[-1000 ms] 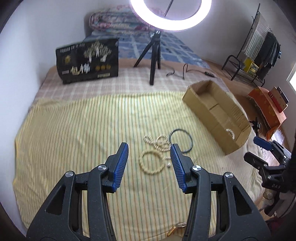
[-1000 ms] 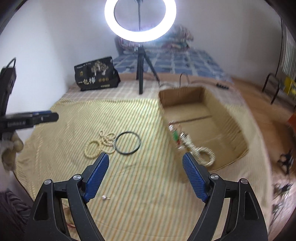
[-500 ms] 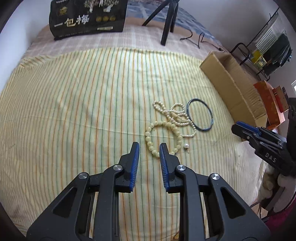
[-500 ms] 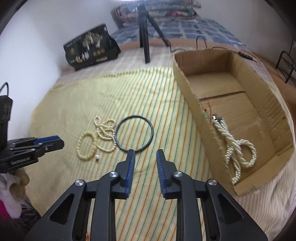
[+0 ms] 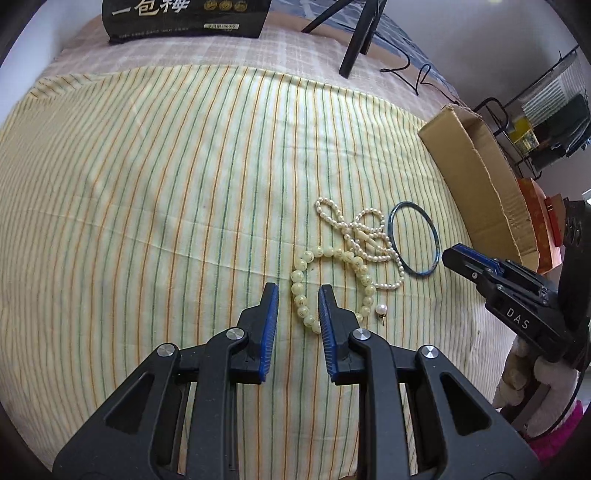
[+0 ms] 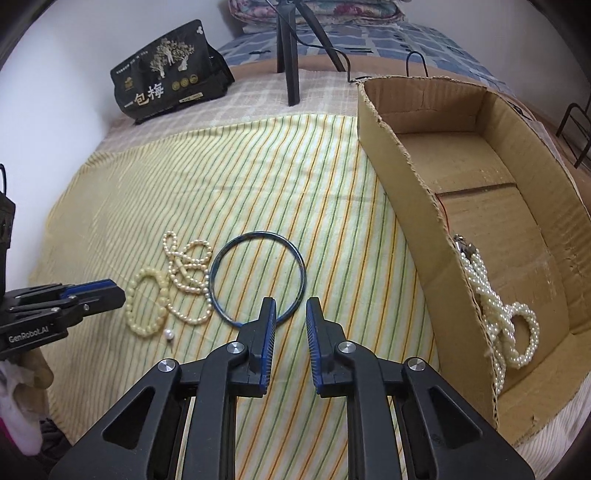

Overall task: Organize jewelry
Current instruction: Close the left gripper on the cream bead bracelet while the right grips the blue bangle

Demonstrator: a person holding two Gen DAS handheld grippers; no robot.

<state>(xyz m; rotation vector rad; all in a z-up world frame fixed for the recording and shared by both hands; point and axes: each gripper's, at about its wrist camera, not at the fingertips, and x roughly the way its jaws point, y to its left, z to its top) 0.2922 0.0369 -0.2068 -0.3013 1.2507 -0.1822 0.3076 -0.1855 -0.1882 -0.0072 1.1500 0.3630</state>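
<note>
On the striped yellow cloth lie a cream beaded bracelet (image 5: 306,258) (image 6: 131,306), a tangled pearl necklace (image 5: 354,236) (image 6: 188,266), a dark blue bangle (image 5: 437,240) (image 6: 258,234) and a loose pearl drop (image 5: 380,308) (image 6: 169,334). My left gripper (image 5: 298,290) (image 6: 110,291) hovers over the bracelet's left beads, which show in its narrow gap; the pads do not press them. My right gripper (image 6: 291,301) (image 5: 465,258) is closing over the bangle's near rim, which shows between the jaws, ungripped. A cardboard box (image 6: 399,173) (image 5: 480,192) holds a twisted pearl rope (image 6: 517,325).
A black snack bag (image 6: 170,88) (image 5: 184,14) and a tripod (image 6: 290,55) (image 5: 354,48) with a trailing cable stand at the far side. Orange boxes (image 5: 535,206) and a clothes rack (image 5: 546,110) sit beyond the cardboard box.
Both grippers have come down and closer to the jewelry. Their jaws have narrowed from wide apart to a small gap. The left now sits over the bracelet, the right over the bangle.
</note>
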